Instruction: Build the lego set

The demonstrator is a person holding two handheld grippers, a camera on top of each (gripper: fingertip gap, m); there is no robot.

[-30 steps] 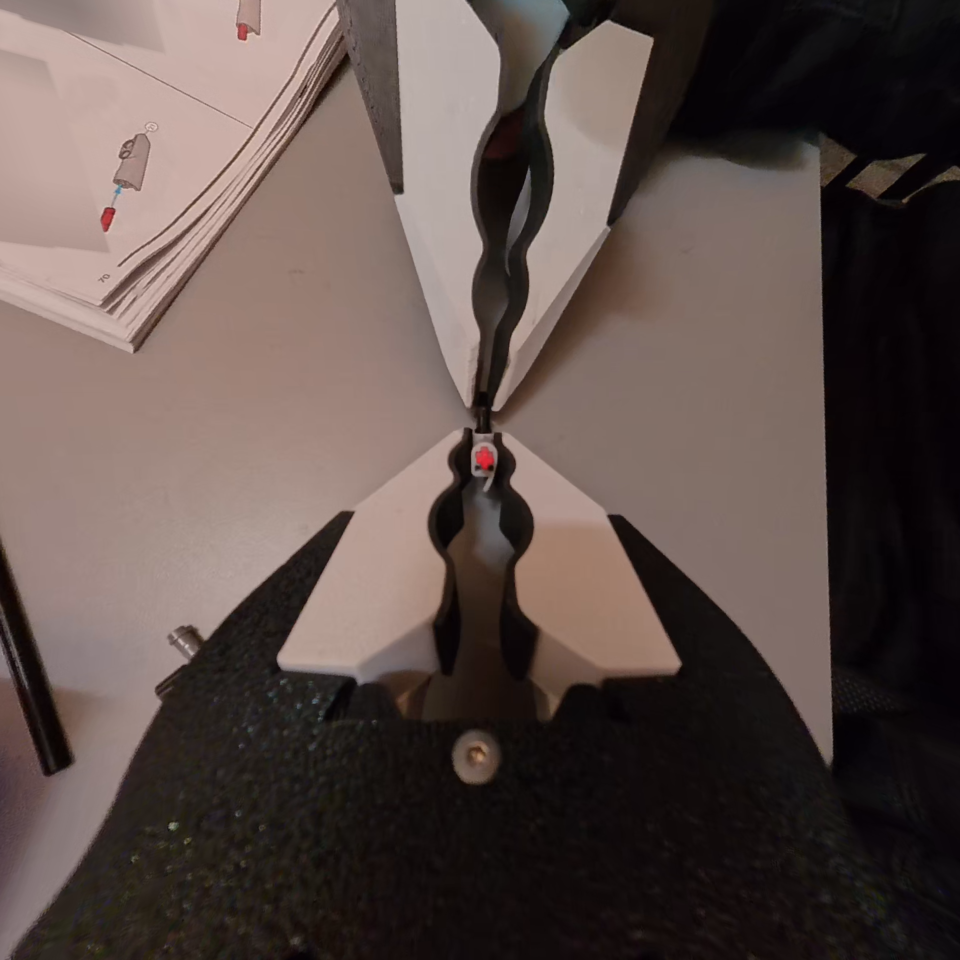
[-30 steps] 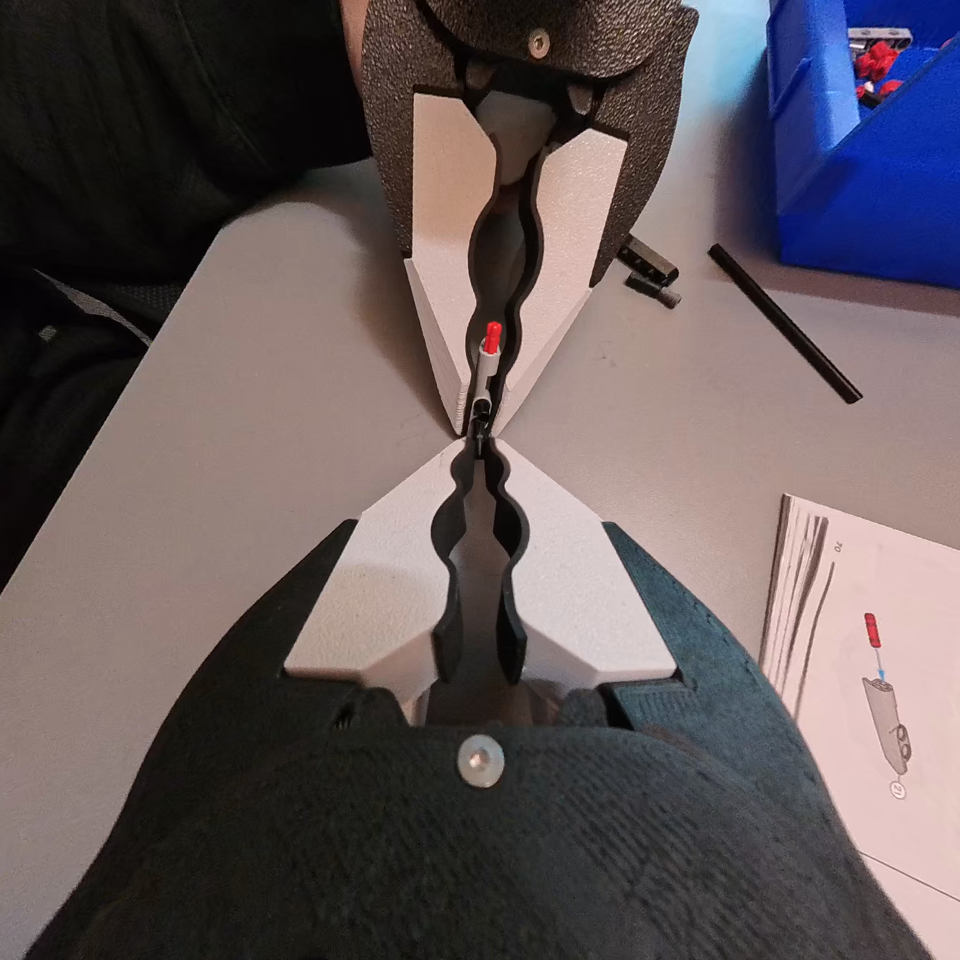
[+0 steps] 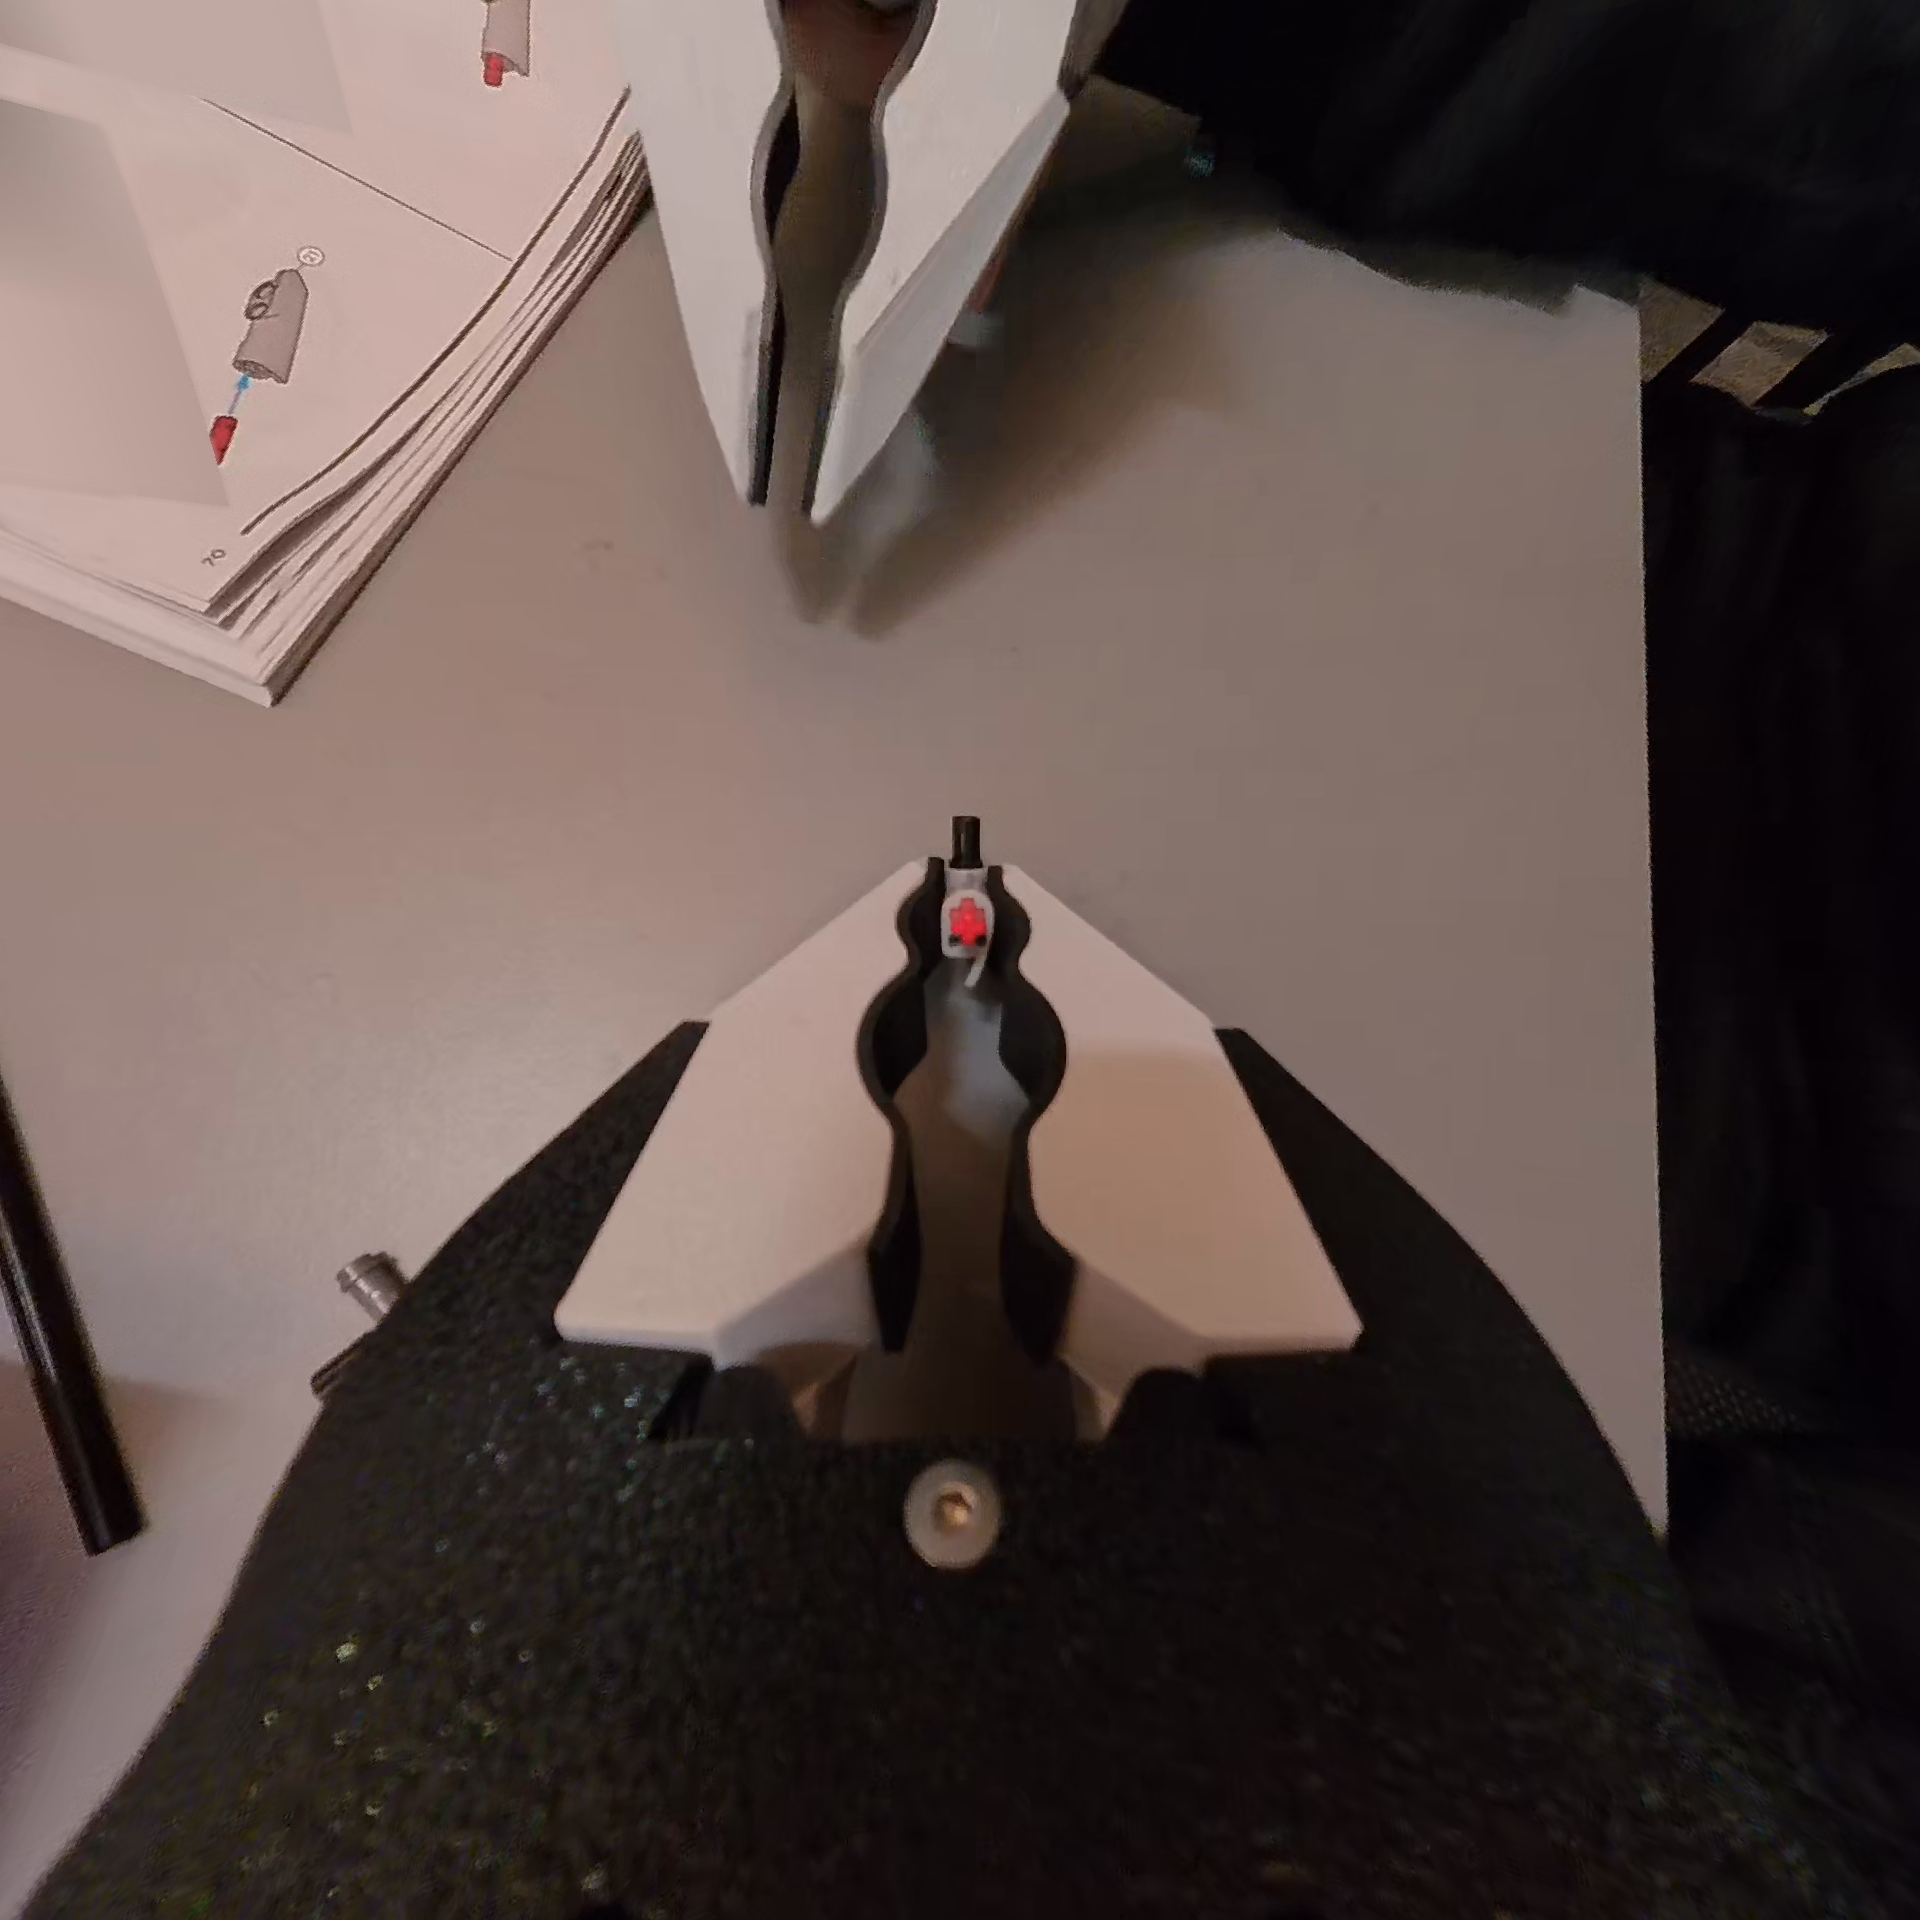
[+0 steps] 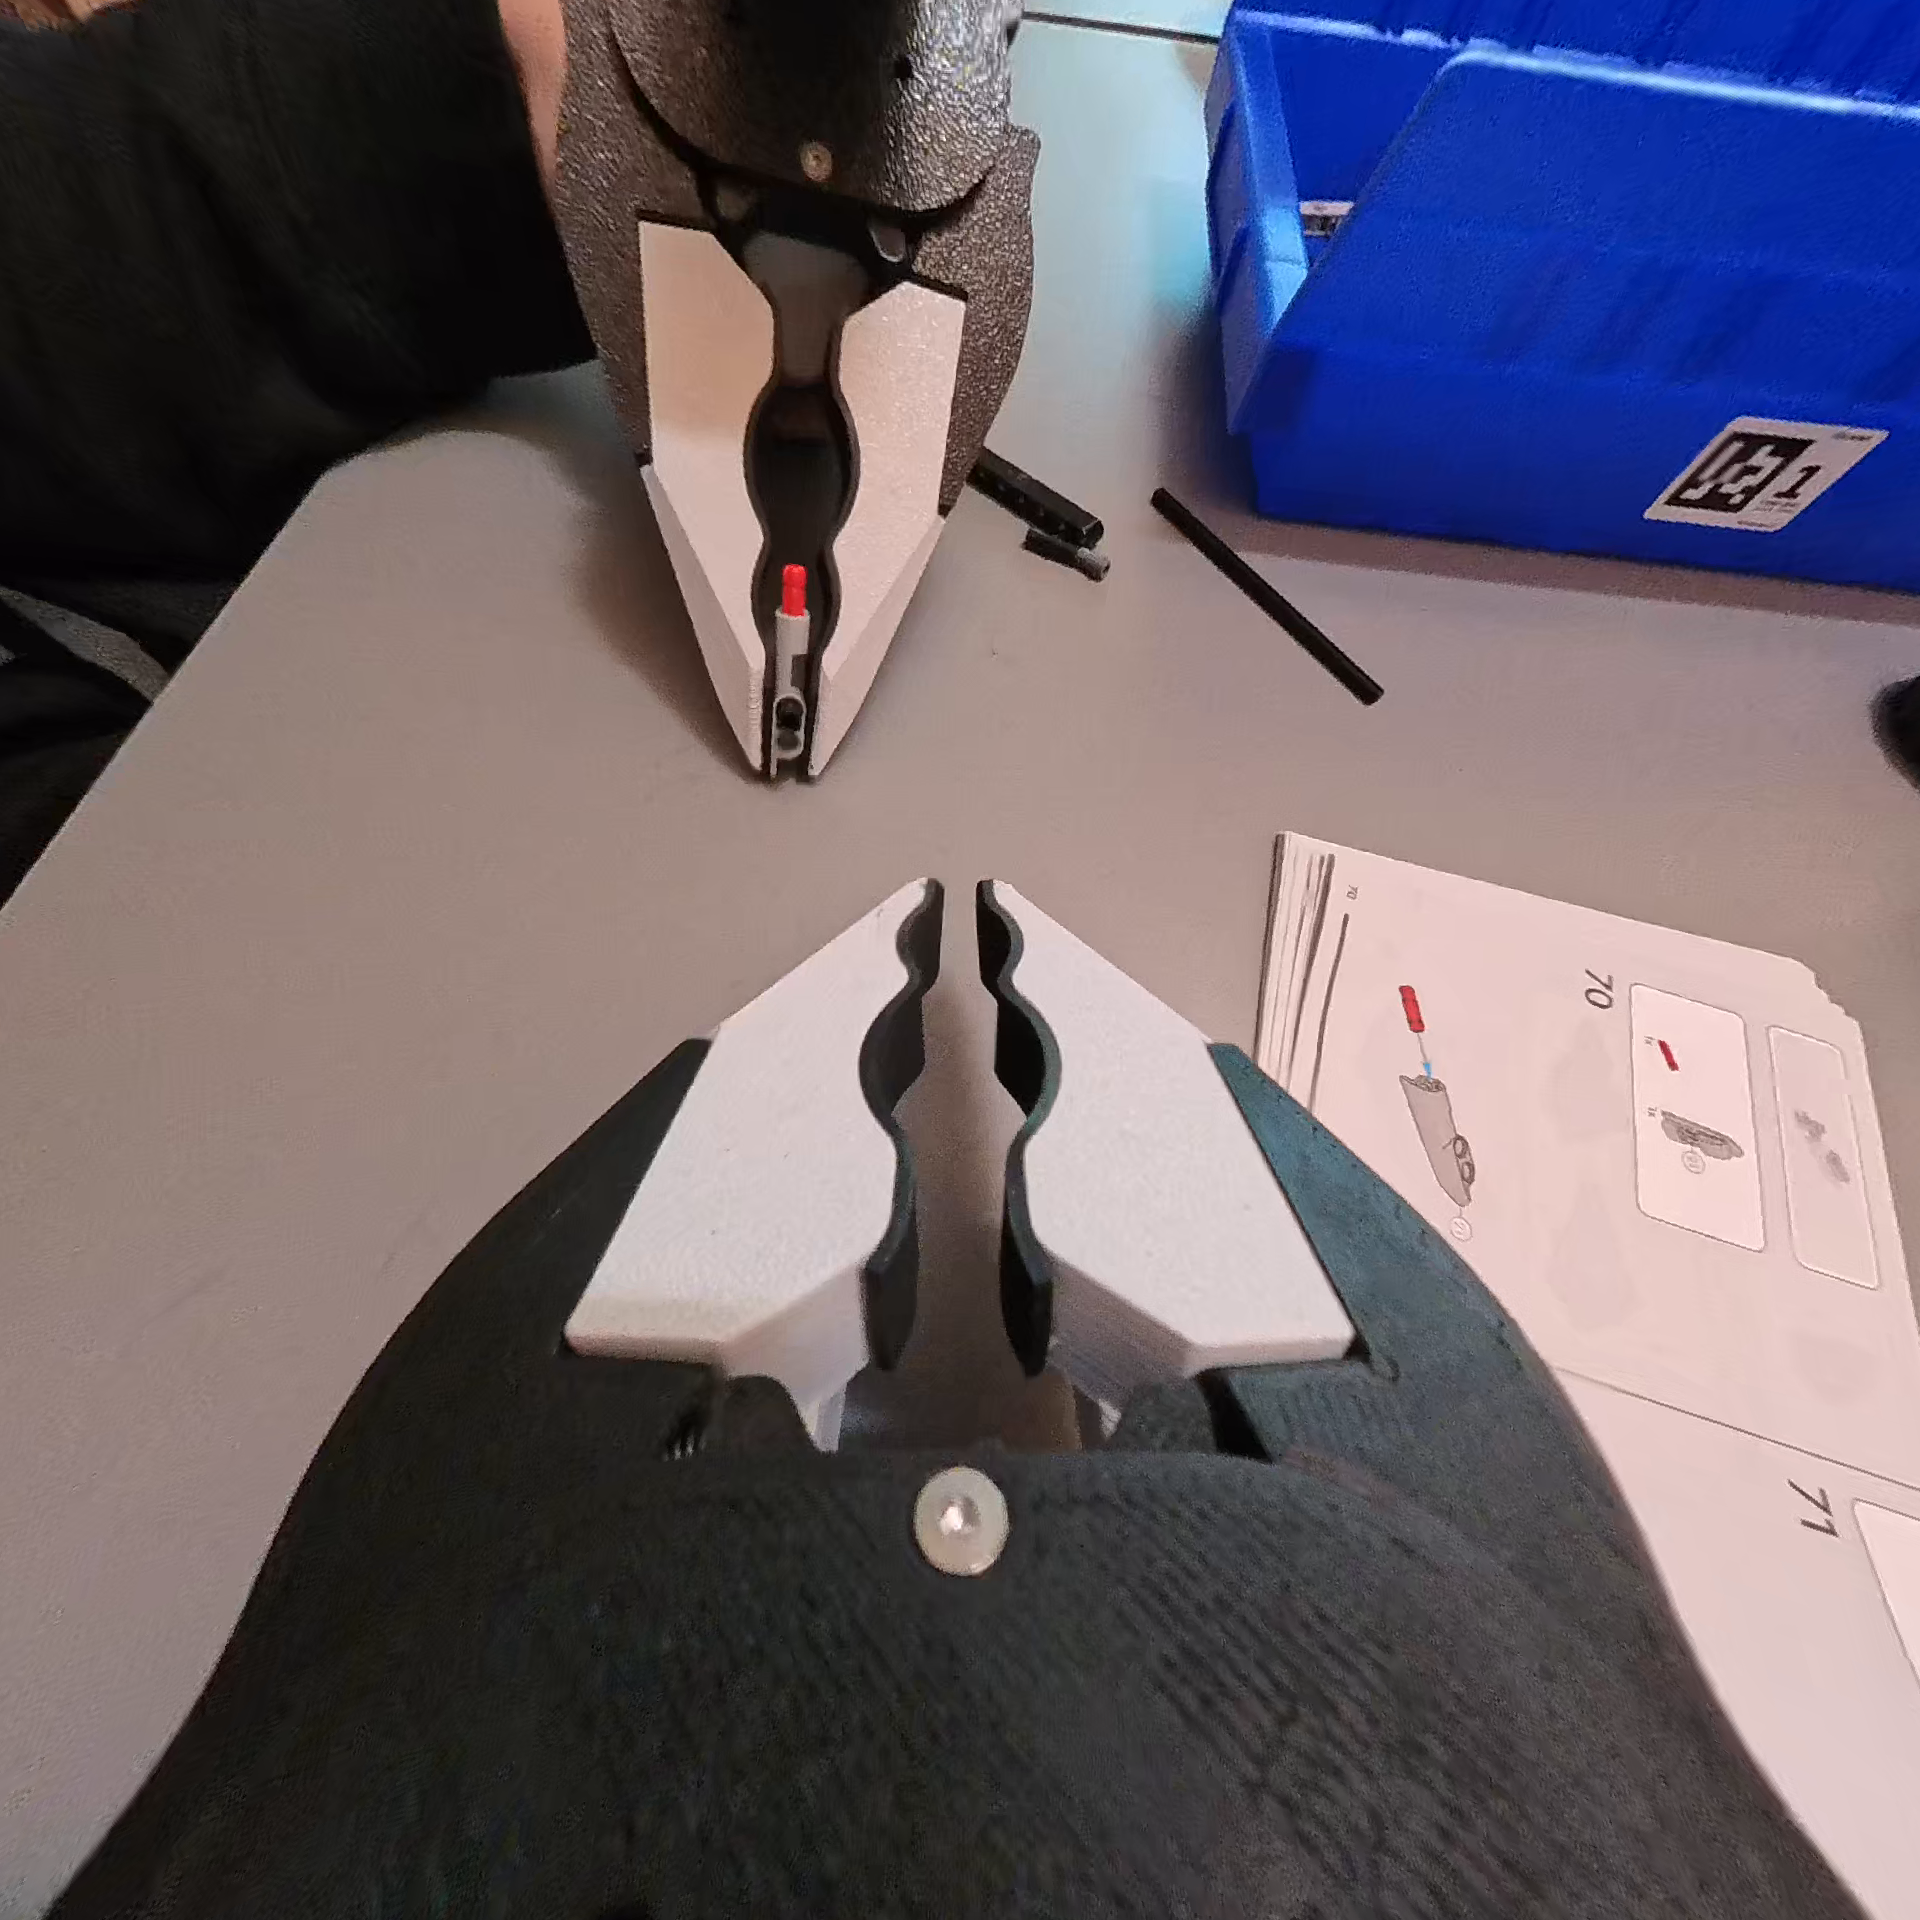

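Each tool has a black textured body, 2 white wedge fingers (image 4: 748, 1143) with wavy black inner pads, 1 silver screw (image 4: 960, 1523). The person wears a dark sleeve (image 4: 260, 260).

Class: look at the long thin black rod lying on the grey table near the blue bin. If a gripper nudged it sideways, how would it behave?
The long thin black rod looks round and straight, so it would probably roll. It appears slim, likely light. It seems rigid rather than floppy, lying unbent on the grey table.

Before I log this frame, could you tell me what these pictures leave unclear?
- Blue bin contents: right wrist view, its walls hide them.
- Right gripper in the left wrist view: motion-blurred and cut off by the top edge.
- Small dark parts: left gripper partly covers them.
- Grey piece: left wrist view, seen end-on, shape unclear.
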